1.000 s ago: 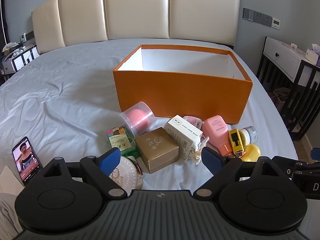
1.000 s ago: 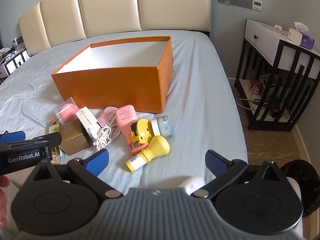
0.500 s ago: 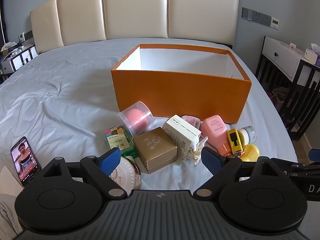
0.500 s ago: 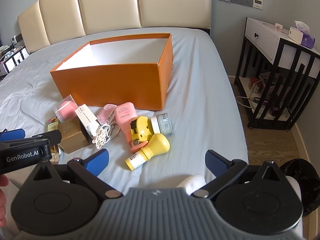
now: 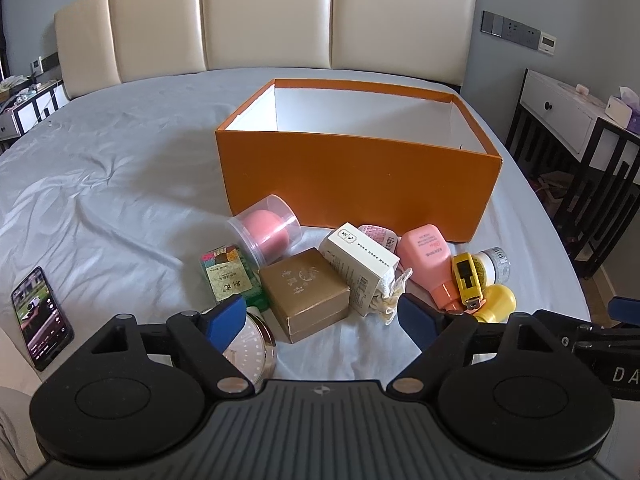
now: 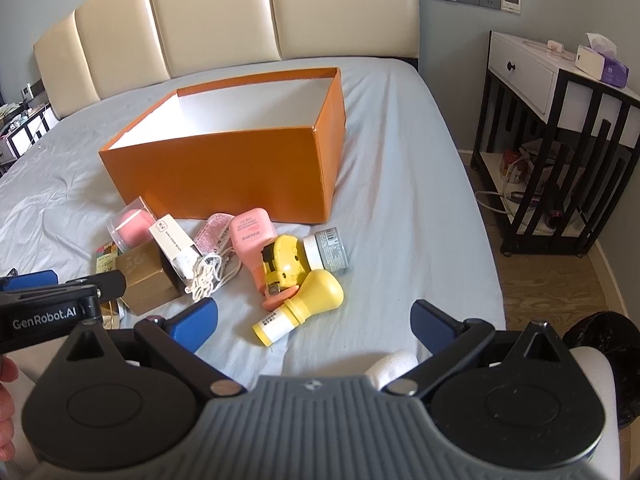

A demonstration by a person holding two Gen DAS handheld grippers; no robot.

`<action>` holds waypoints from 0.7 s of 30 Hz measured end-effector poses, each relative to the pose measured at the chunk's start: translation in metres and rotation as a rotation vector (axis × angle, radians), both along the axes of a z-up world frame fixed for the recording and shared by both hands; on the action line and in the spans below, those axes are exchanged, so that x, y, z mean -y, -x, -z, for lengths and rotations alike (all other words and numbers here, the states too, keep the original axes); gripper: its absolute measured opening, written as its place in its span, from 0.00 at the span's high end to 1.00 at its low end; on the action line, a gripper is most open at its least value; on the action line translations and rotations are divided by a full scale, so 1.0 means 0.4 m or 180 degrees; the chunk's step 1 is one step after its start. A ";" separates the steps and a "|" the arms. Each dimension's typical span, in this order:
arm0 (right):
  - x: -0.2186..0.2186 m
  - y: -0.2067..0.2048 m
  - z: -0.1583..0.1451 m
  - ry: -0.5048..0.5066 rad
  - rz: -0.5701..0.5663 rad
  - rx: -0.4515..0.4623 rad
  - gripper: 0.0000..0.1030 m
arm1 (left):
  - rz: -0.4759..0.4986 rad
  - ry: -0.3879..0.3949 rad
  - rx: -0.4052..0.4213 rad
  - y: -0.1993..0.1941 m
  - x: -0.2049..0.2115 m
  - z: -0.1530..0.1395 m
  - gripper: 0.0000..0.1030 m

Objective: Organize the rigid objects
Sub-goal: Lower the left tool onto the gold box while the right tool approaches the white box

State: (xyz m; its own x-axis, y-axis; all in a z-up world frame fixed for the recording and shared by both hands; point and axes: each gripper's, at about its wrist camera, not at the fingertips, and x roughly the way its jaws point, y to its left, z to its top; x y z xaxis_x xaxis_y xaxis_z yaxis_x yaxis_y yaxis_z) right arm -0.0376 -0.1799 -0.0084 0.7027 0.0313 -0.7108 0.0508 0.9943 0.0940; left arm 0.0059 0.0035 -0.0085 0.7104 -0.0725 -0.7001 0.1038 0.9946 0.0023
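Note:
An open orange box [image 5: 356, 178] [image 6: 224, 176] stands on the bed, nothing visible inside it. In front of it lies a heap: a clear tub with a pink sponge [image 5: 266, 234], a gold box [image 5: 306, 294] [image 6: 146, 276], a white carton [image 5: 358, 266], a pink bottle [image 5: 430, 256] [image 6: 252, 240], a yellow tape measure [image 6: 284, 262], a yellow bottle [image 6: 304, 304], a grey jar [image 6: 330, 250] and a round silver tin [image 5: 252, 354]. My left gripper [image 5: 322, 320] hovers open just short of the gold box. My right gripper [image 6: 314, 322] is open near the yellow bottle.
A phone [image 5: 40, 318] with a lit screen lies on the sheet at the left. A black-framed side table [image 6: 560, 128] stands right of the bed, over wooden floor. A padded headboard [image 5: 264, 20] is behind the box. A fingertip [image 6: 6, 372] shows at the left edge.
Both grippers have drifted slightly forward towards the heap; the phone's screen picture has changed. Nothing was picked up or moved.

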 end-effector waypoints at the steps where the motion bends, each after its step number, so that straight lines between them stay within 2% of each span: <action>1: -0.004 -0.001 0.002 0.0047 -0.0043 0.0021 0.02 | 0.0001 0.0016 -0.0011 -0.002 -0.001 0.001 0.07; 4: -0.011 -0.015 0.007 0.0040 -0.0220 0.0005 0.02 | -0.0033 0.0116 -0.0085 -0.015 -0.013 0.005 0.10; 7: -0.019 -0.037 0.010 -0.0076 -0.0368 -0.0035 0.03 | -0.0054 0.0173 -0.0174 -0.032 -0.023 0.012 0.19; 9: -0.035 -0.056 0.011 -0.0027 -0.0435 -0.0059 0.04 | -0.0036 0.0187 -0.0207 -0.043 -0.026 0.017 0.20; 11: -0.055 -0.077 0.016 0.0014 -0.0559 -0.0080 0.17 | -0.0009 0.0190 -0.0248 -0.057 -0.031 0.022 0.22; 13: -0.072 -0.100 0.022 -0.0015 -0.0668 -0.0143 0.26 | -0.0007 0.0196 -0.0267 -0.071 -0.038 0.027 0.22; 16: -0.105 -0.137 0.029 -0.0012 -0.0843 -0.0206 0.32 | -0.0073 0.0219 -0.0320 -0.101 -0.057 0.035 0.22; 19: -0.136 -0.173 0.034 0.0068 -0.0974 -0.0252 0.34 | -0.0129 0.0301 -0.0398 -0.131 -0.083 0.046 0.22; 21: -0.155 -0.198 0.036 0.0078 -0.1086 -0.0249 0.40 | -0.0176 0.0375 -0.0457 -0.146 -0.102 0.056 0.21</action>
State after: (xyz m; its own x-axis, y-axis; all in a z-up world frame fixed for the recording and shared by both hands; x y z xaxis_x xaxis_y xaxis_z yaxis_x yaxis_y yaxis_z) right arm 0.0415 -0.1179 -0.0229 0.5982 0.2372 -0.7654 -0.2788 0.9571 0.0788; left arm 0.0644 0.0443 -0.0308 0.6090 -0.1237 -0.7835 0.0398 0.9913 -0.1255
